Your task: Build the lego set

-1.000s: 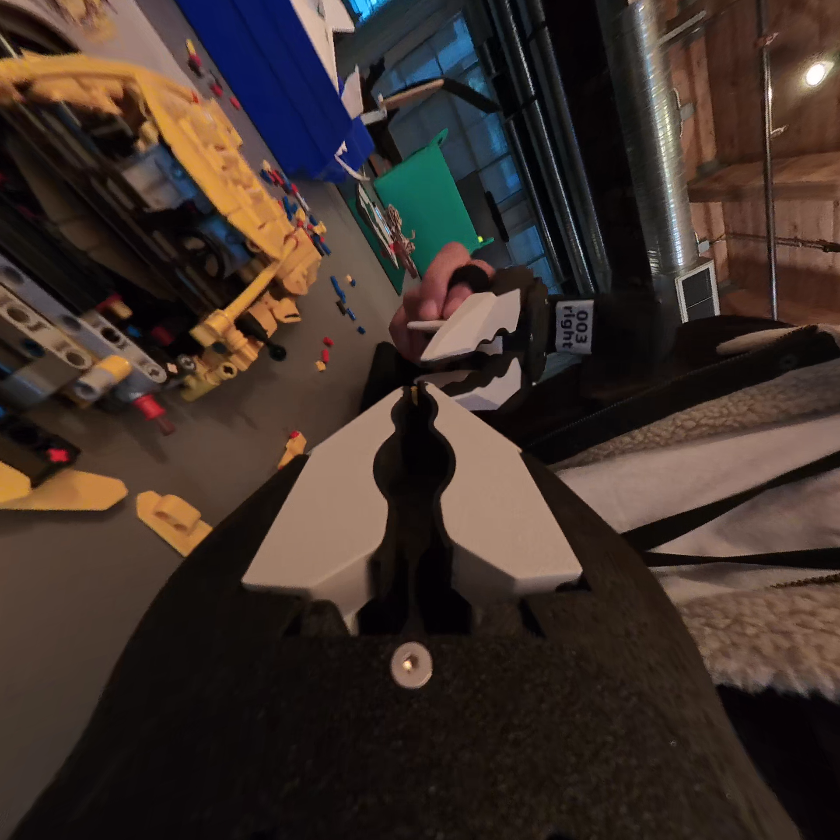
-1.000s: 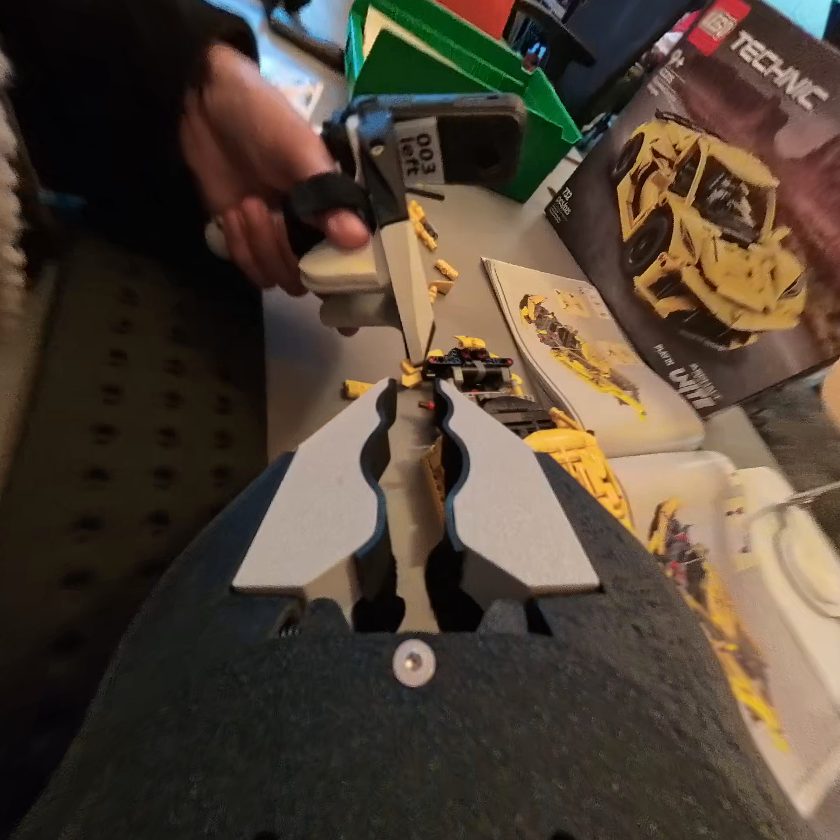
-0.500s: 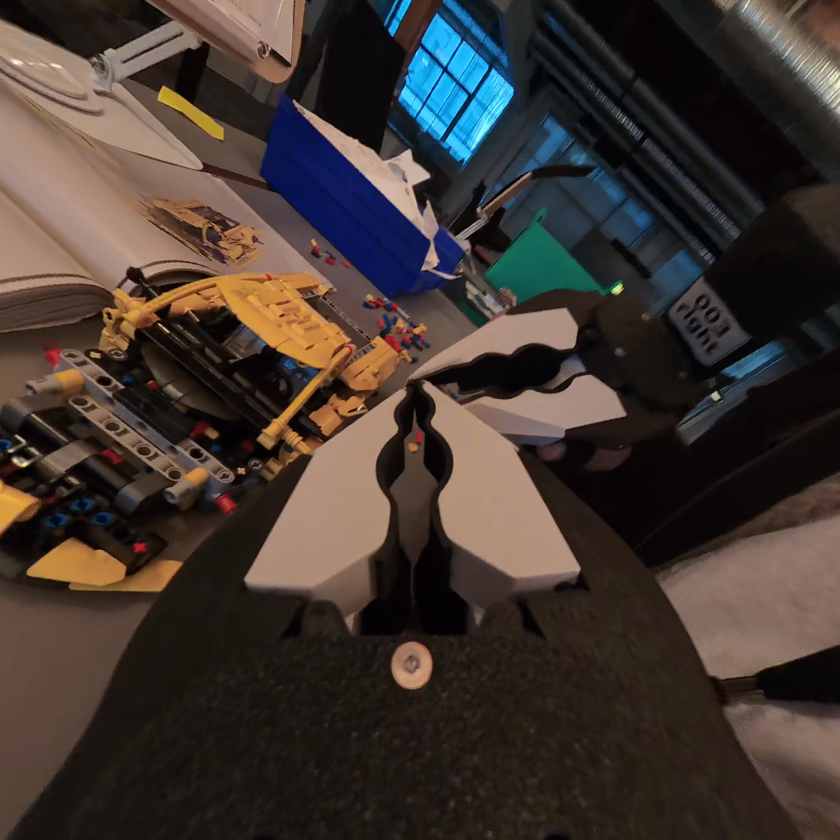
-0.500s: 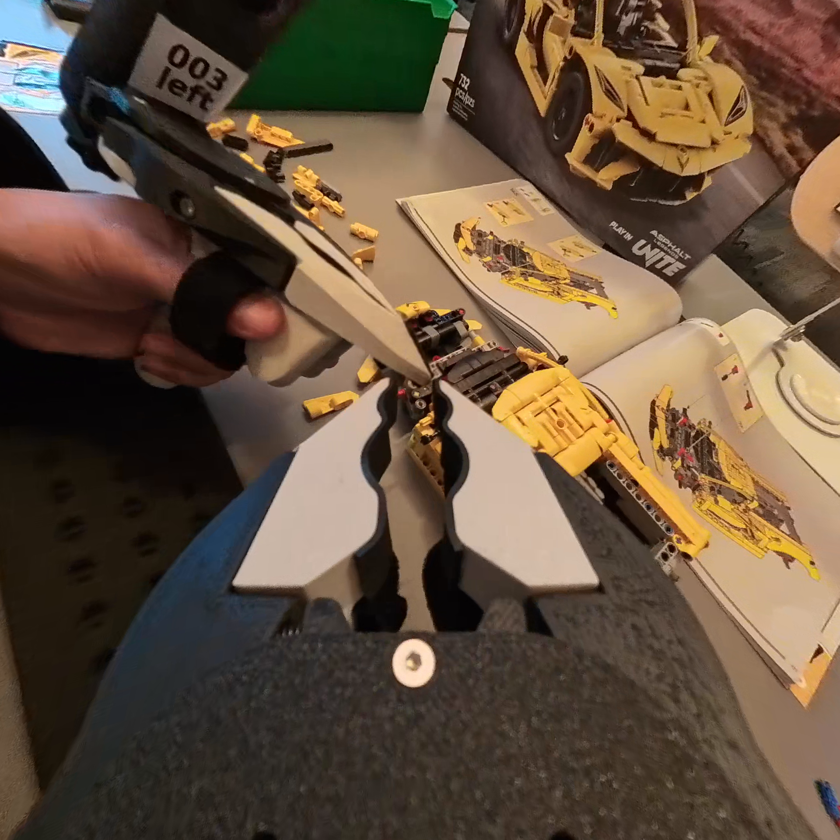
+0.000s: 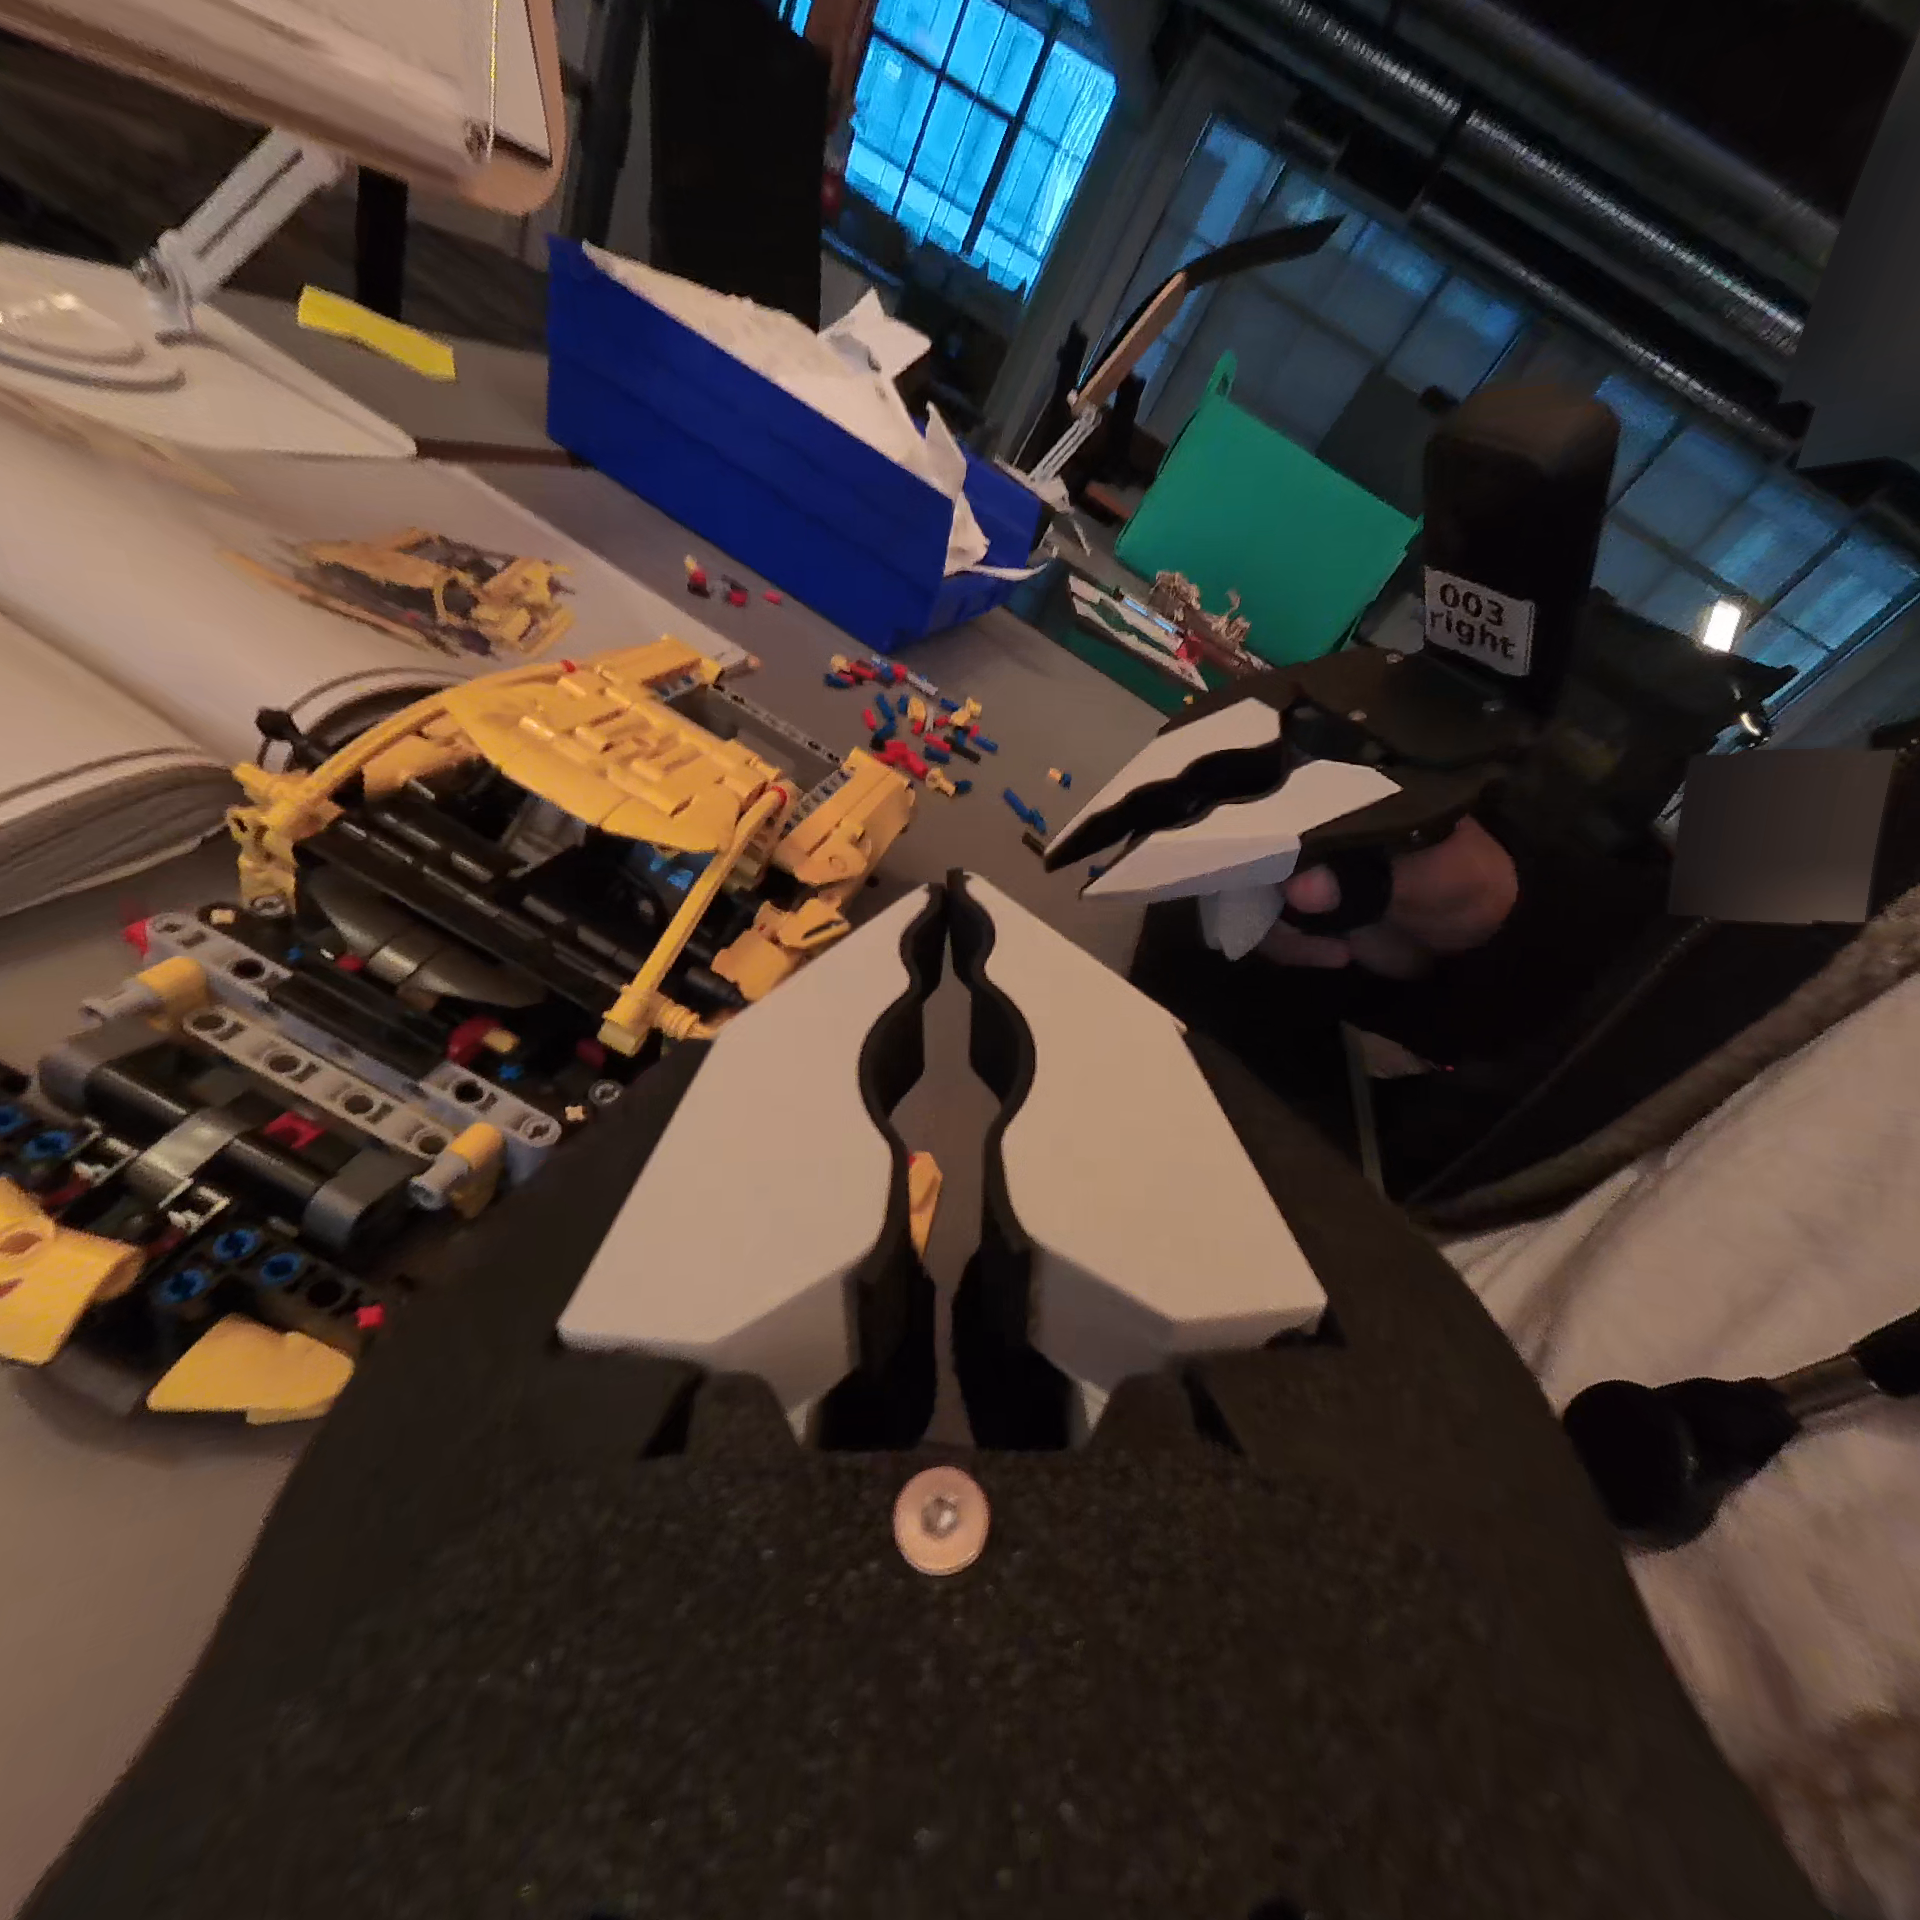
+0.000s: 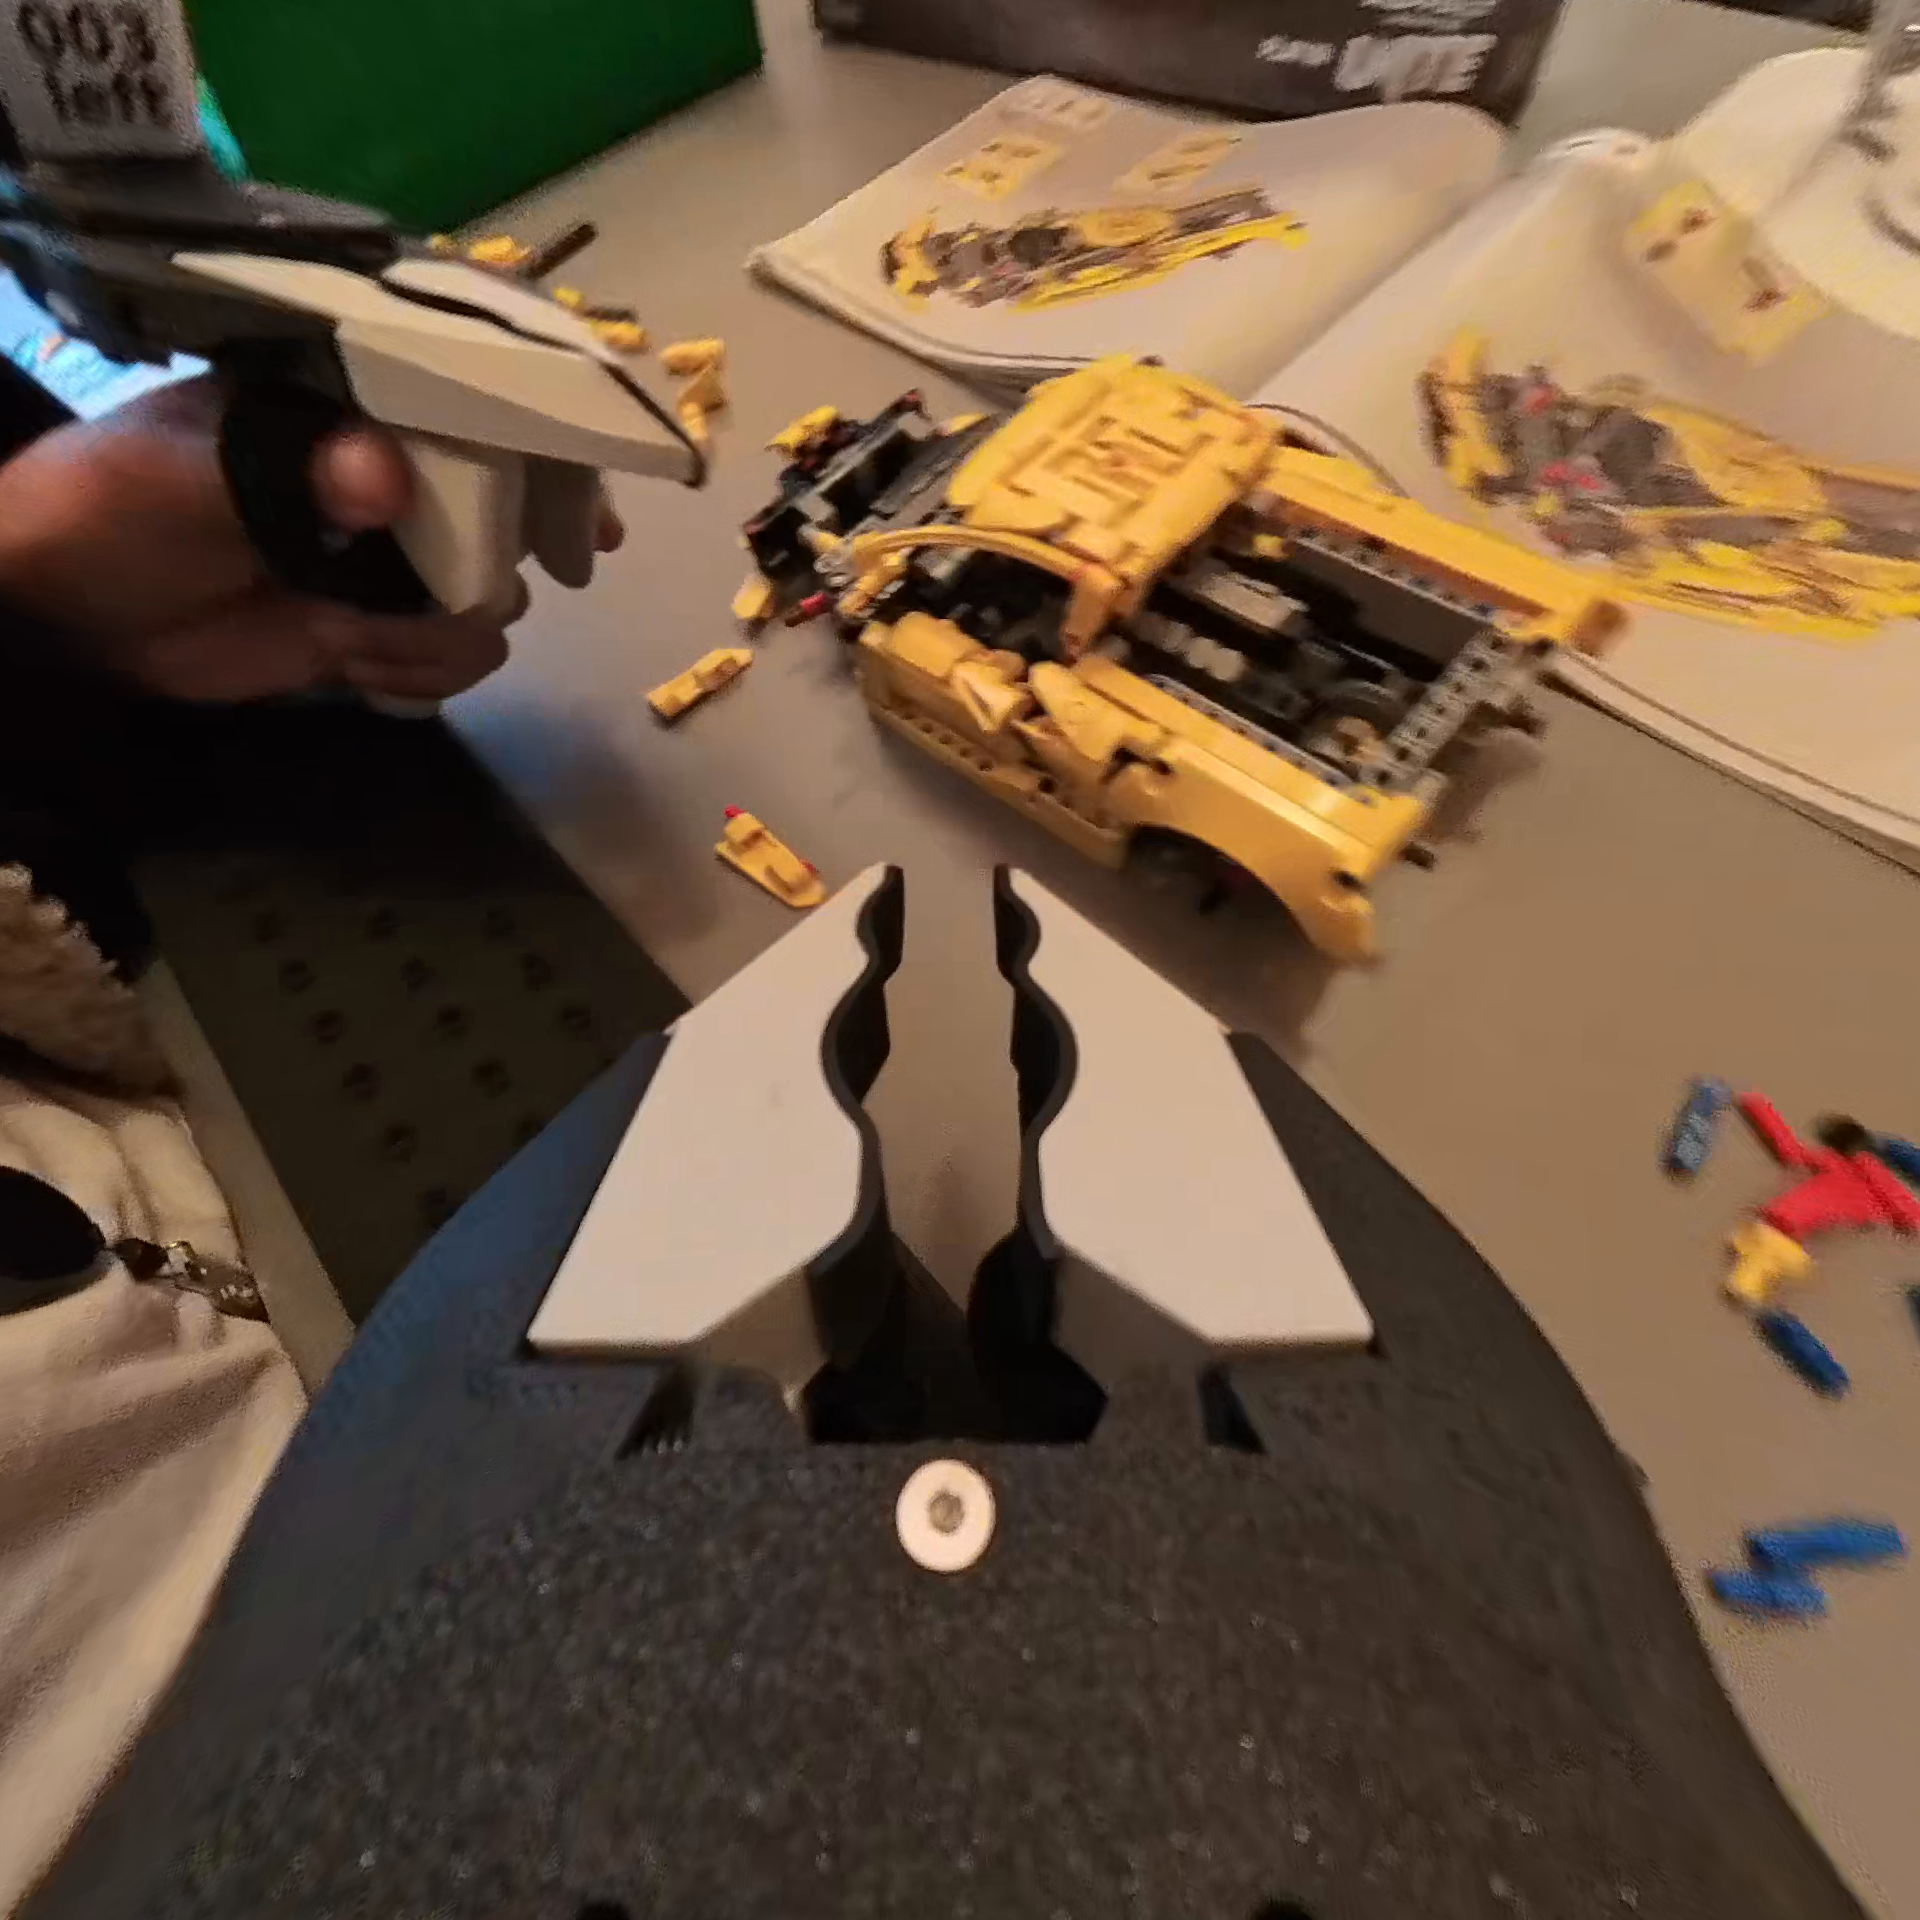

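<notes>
A partly built yellow and black lego car (image 6: 1122,582) lies on the grey table (image 6: 1455,1039); it also shows in the left wrist view (image 5: 623,790). My left gripper (image 5: 948,896) is shut, tips touching, with nothing visible between them; in the right wrist view (image 6: 688,468) it hovers left of the car. My right gripper (image 6: 943,883) is narrowly open and empty, above the table just in front of the car; it also shows in the left wrist view (image 5: 1065,873). A small yellow piece (image 6: 769,847) lies just left of its fingertips. Another yellow piece (image 6: 698,681) lies by the car.
An open instruction book (image 6: 1091,208) lies behind the car, with the set's box (image 6: 1195,42) beyond it. Small red, blue and yellow parts (image 6: 1808,1195) are scattered at the right. A blue bin (image 5: 748,468) and a green bin (image 6: 468,94) stand at the table's ends. There is about 10 cm between the tips of the two grippers.
Both grippers have drawn apart and back from the car. The right gripper has pulled back, so the whole car now shows. The left stays shut, the right narrowly open.
</notes>
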`<state>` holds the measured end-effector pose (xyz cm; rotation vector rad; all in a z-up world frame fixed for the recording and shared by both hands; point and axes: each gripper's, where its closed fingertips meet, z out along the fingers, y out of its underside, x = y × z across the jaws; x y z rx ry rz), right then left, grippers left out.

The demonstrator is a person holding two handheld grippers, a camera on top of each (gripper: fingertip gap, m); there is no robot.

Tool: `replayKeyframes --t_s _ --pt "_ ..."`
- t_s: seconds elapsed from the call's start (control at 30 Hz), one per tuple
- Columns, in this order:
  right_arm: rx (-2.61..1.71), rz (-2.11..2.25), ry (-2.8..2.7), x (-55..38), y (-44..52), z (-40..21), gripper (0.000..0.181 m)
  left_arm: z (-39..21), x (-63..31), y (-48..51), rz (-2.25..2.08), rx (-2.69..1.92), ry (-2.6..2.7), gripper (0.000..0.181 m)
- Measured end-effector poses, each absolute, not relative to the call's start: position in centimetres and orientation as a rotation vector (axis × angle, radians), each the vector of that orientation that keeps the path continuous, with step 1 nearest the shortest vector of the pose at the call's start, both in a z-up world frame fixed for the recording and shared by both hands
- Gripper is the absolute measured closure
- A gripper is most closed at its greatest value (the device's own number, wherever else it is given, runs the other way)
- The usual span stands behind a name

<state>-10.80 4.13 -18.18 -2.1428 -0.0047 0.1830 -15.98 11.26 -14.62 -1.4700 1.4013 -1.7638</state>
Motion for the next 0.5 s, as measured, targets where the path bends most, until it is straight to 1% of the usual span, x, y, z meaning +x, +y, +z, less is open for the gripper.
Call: replayKeyframes --t_s 0.13,0.37,0.43,0.5 --pt "-2.062 0.136 0.188 -6.6 0.4 -16.8 0.167 -15.3 -15.7 11.6 -1.662 -1.434 1.452 0.181" --pt "-1.962 -0.022 0.420 -0.6 -7.6 -16.0 0.163 -15.8 -15.7 11.4 -1.533 -1.359 1.493 0.181" --pt "-1.930 -0.139 0.525 3.4 -12.4 -15.7 0.162 -15.8 -15.7 11.5 -1.511 -1.343 1.492 0.181" --pt "-1.921 -0.289 0.652 8.8 -19.5 -15.7 0.162 -16.1 -15.6 11.6 -1.503 -1.348 1.498 0.180"
